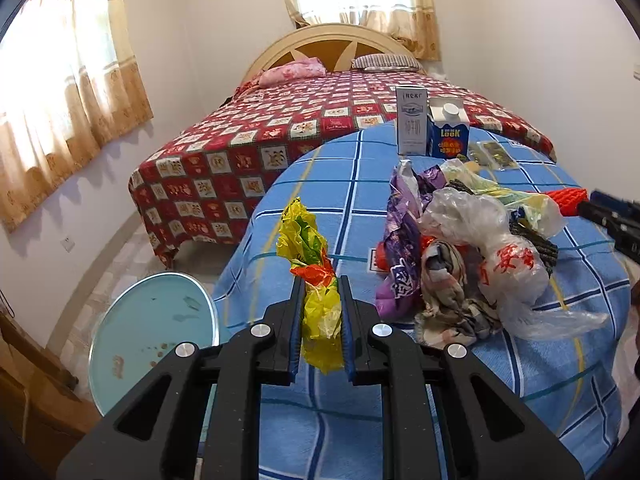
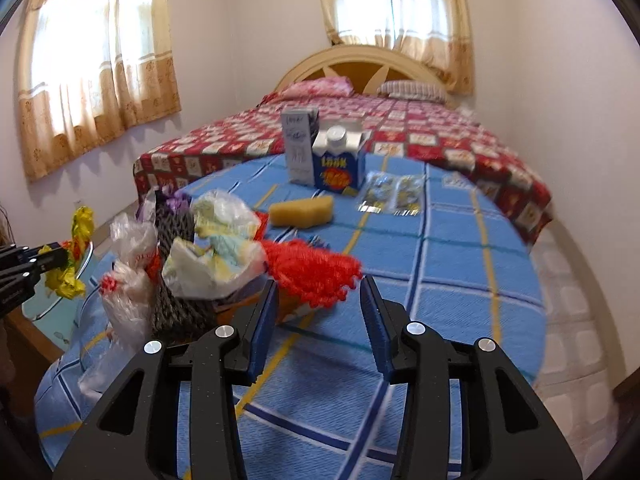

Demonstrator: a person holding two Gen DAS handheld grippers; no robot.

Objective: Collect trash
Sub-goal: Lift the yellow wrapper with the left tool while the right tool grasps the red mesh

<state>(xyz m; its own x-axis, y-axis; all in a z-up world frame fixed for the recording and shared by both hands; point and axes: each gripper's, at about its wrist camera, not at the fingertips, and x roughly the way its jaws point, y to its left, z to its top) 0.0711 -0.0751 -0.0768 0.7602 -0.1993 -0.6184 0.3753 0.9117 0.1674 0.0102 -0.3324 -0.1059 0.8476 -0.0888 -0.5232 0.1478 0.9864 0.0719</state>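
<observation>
Yellow wrapper (image 1: 320,280) clenched in left tongs (image 1: 320,292), lifted off counter (image 1: 320,420); right tongs (image 2: 318,292) released, empty, near red mesh (image 2: 312,270). Next: bin wrapper, grab pile.

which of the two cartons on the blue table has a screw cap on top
The shorter blue carton with yellow lettering: a round white cap sits on its sloped top. The taller white carton beside it has a flat top and no cap.
</observation>
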